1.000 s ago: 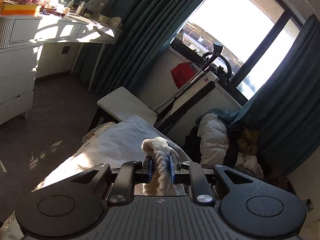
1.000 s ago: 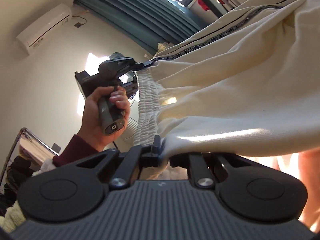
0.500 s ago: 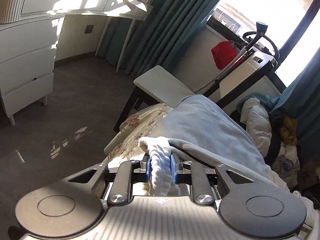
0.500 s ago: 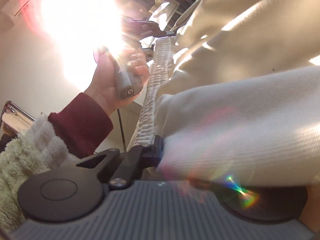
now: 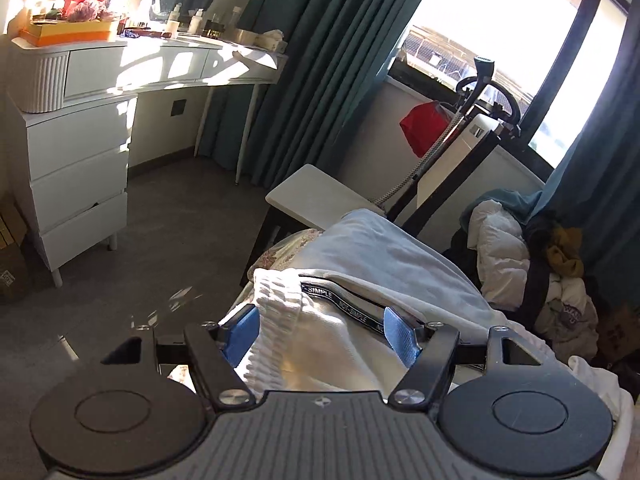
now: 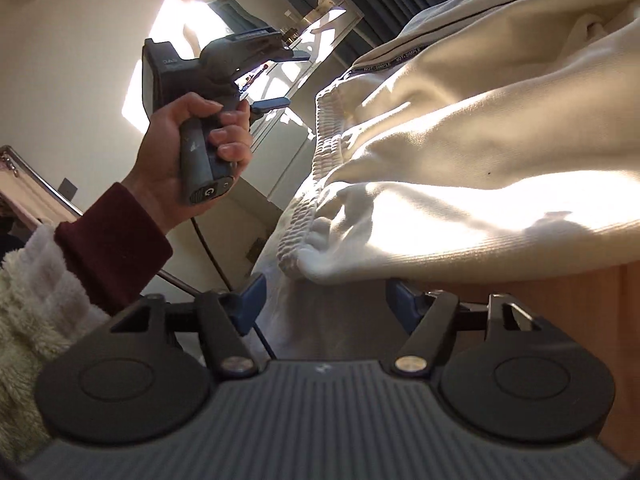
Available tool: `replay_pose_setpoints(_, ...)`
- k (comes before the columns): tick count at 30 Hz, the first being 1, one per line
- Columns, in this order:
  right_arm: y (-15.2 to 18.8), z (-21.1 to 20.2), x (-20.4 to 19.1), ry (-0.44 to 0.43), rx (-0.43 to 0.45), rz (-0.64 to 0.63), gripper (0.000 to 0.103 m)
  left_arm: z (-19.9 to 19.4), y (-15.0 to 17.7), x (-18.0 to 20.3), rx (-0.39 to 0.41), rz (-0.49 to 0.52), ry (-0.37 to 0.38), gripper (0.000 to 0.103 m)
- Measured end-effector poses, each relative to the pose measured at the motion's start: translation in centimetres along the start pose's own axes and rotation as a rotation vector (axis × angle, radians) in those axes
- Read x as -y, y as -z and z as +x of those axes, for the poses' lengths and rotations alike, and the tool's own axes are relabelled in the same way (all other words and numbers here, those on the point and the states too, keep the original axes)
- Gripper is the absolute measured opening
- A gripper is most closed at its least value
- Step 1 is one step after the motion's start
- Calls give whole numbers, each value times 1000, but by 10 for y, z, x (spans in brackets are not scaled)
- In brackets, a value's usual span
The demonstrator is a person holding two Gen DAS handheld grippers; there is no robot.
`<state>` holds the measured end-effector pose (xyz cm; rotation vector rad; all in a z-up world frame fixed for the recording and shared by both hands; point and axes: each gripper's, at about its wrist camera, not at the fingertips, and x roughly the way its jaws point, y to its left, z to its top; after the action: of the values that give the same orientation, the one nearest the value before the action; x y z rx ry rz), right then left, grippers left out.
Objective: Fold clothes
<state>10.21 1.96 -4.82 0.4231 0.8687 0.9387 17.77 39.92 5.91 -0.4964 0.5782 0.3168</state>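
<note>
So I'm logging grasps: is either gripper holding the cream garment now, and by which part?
Neither. The left gripper and right gripper are both open; the cream garment lies loose, its ribbed waistband between the left fingers.

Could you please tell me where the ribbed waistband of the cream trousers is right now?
In the left wrist view, the ribbed waistband lies on the bed between the open left gripper fingers, nearer the left pad.
</note>
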Motion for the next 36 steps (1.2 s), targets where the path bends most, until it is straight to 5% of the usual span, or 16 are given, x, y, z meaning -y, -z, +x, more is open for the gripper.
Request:
replay_pose_setpoints(9, 16, -149, 25, 191, 136, -121, 74, -76, 91, 131, -53, 187, 158, 71)
replay_pose_setpoints(13, 16, -200, 46, 347, 197, -166, 75, -87, 132, 197, -64, 272, 226, 71)
replay_pose_setpoints(19, 15, -267, 97, 464, 362, -103, 74, -90, 196, 291, -81, 384, 322, 71)
replay_pose_setpoints(27, 23, -309, 155, 621, 506, -24, 75, -49, 273, 398, -125, 565, 388, 71)
replay_pose_setpoints(34, 25, -321, 199, 644, 597, 103, 75, 28, 315, 486, -119, 700, 401, 70)
replay_pose_setpoints(36, 24, -321, 211, 647, 610, 137, 75, 53, 323, 507, -130, 724, 411, 62)
